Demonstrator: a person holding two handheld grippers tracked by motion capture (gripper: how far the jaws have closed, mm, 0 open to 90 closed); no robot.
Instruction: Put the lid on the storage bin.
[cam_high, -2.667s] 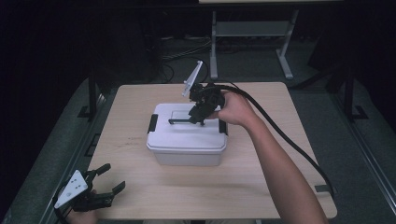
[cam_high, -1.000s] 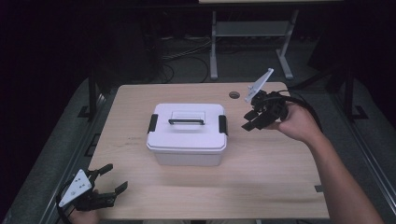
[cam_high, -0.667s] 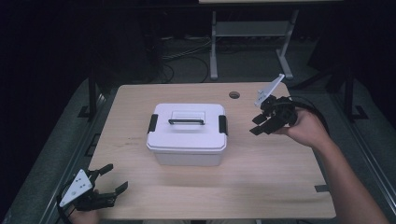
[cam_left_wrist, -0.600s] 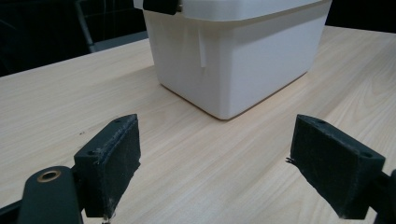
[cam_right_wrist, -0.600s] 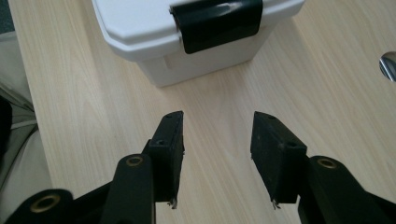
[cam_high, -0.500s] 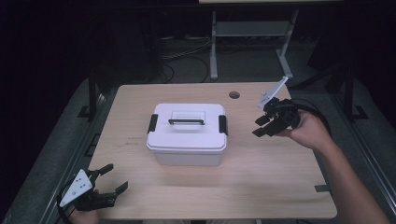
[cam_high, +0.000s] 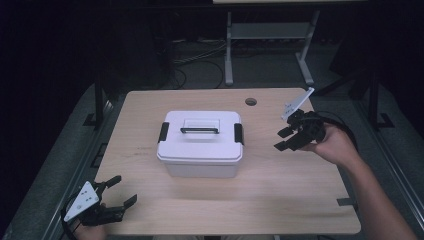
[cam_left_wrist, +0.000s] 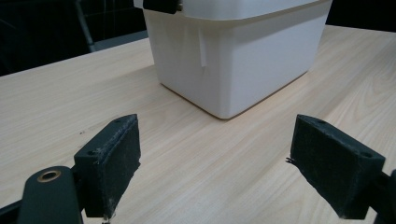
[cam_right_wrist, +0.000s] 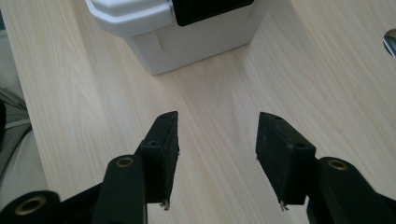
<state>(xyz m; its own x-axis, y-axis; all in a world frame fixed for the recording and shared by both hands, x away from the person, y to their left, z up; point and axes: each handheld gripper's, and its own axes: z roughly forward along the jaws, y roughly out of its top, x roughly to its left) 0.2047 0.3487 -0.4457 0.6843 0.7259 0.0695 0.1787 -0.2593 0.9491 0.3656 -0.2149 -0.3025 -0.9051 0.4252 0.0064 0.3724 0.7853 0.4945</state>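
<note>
A white plastic box (cam_high: 200, 145) with a lid, a black-edged handle (cam_high: 200, 129) and a black latch at each end stands in the middle of the wooden table (cam_high: 280, 190). To the right of the box my right gripper (cam_high: 281, 139) hovers over the table, pointing toward the box (cam_right_wrist: 177, 32). Its jaws have just been opening and nothing lies between them (cam_right_wrist: 215, 163). At the table's front left corner my left gripper (cam_high: 122, 191) stands open and empty, with the box (cam_left_wrist: 238, 51) ahead of its jaws (cam_left_wrist: 212, 172).
A round cable hole (cam_high: 250, 101) sits near the table's back edge. Behind the table stand a white metal frame (cam_high: 265, 35) and loose cables (cam_high: 195, 60) on the dark floor. Black cable trails from the right gripper along the forearm (cam_high: 375, 195).
The right hand has left the box lid and moved right and down to the table's right side, its jaws spreading. The left gripper has kept still.
</note>
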